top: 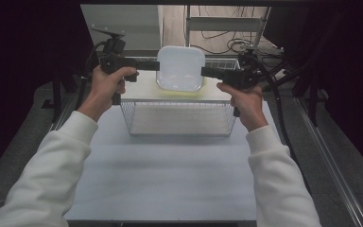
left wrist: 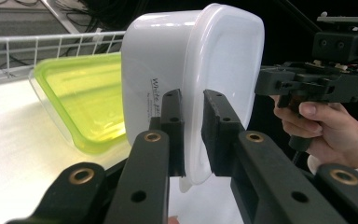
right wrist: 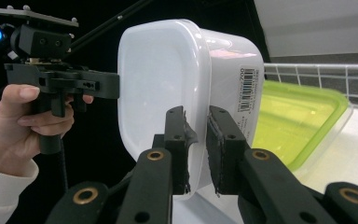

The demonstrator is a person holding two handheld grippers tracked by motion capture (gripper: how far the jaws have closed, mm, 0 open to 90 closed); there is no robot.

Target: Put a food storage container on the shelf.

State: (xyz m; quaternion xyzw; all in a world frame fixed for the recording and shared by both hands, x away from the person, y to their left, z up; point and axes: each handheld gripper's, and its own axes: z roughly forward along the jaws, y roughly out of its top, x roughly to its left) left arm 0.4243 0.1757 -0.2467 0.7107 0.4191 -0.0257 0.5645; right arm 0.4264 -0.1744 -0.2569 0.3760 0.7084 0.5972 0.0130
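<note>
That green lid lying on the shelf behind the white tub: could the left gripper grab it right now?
Probably not. The left gripper is shut on the rim of the white tub, as is the right gripper, and the tub hangs between it and the green lid.

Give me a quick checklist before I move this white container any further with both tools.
1. Left tool clamped on the white container's rim: ok.
2. Right tool clamped on the opposite rim: ok.
3. Container lifted off the green lid: ok; it lies apart on the white shelf.
4. Container clear of the wire basket: ok, held above it.
5. Container empty: cannot tell, its walls are cloudy.
6. Grip depth: not ok; both tools pinch just the rim's edge, so it may slip.
</note>
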